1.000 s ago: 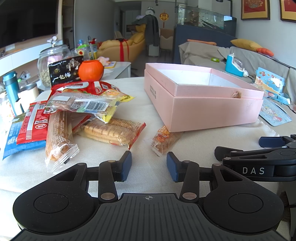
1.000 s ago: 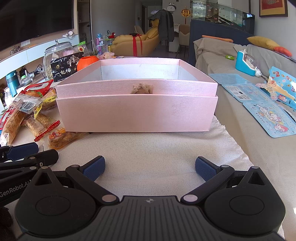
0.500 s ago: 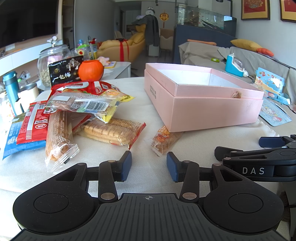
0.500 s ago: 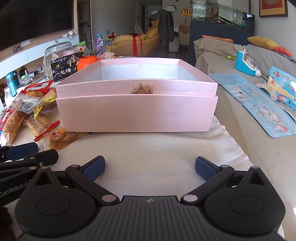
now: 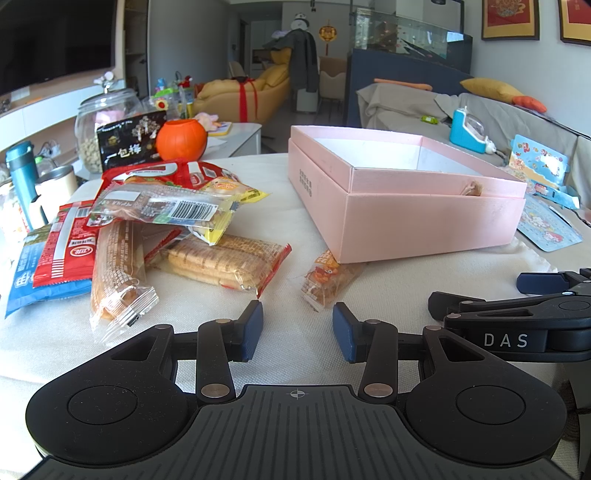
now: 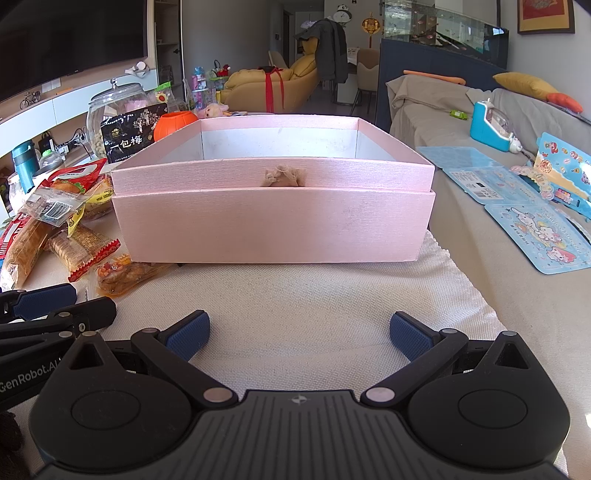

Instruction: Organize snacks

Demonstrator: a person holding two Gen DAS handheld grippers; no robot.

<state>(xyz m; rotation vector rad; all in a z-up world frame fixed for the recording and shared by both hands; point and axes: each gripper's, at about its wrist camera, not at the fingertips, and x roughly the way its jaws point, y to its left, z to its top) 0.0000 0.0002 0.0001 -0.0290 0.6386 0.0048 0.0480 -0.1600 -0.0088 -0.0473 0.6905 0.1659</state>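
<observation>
Left wrist view is showing nothing changing over the last second: the left gripper (image 5: 297, 330) is hovering part open and empty near the small orange snack packet (image 5: 325, 278), while the right gripper (image 6: 299, 338) is waiting wide open, empty, before the pink box (image 6: 273, 218). Sorting is not yet starting; piled snacks (image 5: 147, 225) are lying beside the box, with nothing blocking it.

A home living room. Marked as such by a yellow sofa (image 6: 258, 86) tied with red ribbon, a grey cloth-covered couch (image 6: 436, 110), a wall-mounted television (image 6: 70, 40), a glass fish tank (image 5: 410, 35), framed pictures (image 5: 509, 18), a coat on a stand (image 6: 330, 50), and a glass jar (image 5: 99, 125) behind a cloth-covered tabletop (image 6: 314, 295).
</observation>
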